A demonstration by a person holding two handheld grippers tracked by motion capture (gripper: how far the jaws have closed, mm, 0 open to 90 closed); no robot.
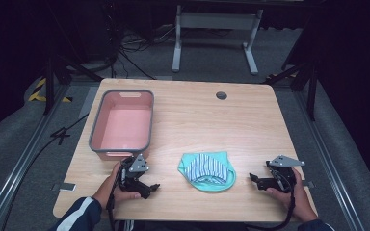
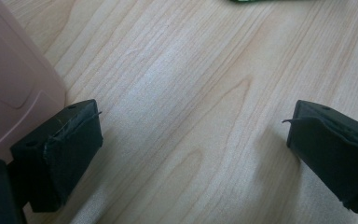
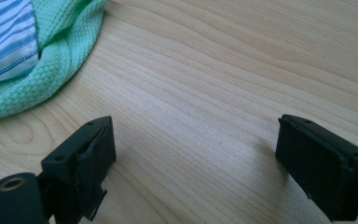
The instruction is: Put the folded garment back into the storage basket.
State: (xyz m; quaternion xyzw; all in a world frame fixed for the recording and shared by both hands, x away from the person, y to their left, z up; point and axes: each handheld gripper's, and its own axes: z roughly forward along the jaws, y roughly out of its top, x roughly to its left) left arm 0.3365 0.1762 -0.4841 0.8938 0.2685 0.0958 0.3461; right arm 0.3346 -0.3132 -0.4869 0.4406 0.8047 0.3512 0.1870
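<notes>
Mint-green garment (image 1: pixel 207 172) with a blue-and-white striped panel lies bunched on the wooden table (image 1: pixel 250 125), at the lower centre of the high view, between your two hands and touching neither tool. Your left gripper (image 1: pixel 151 187) rests low at the lower left of that frame, just below the near wall of the pink plastic basket (image 1: pixel 122 121) with its grey rim, which sits toward the table's upper left. In the left gripper view its black jaws stand spread wide over bare wood grain, nothing between them, the basket's pink wall at the left edge. Your right gripper (image 1: pixel 253 179) sits at the lower right of the high view, pointing toward the garment and near it but apart. In the right gripper view its jaws are likewise spread with only tabletop between them, and the garment's knitted green edge and striped fabric (image 3: pixel 9 37) fill the upper left corner. A round cable hole (image 1: pixel 221 95) marks the table's far side.
</notes>
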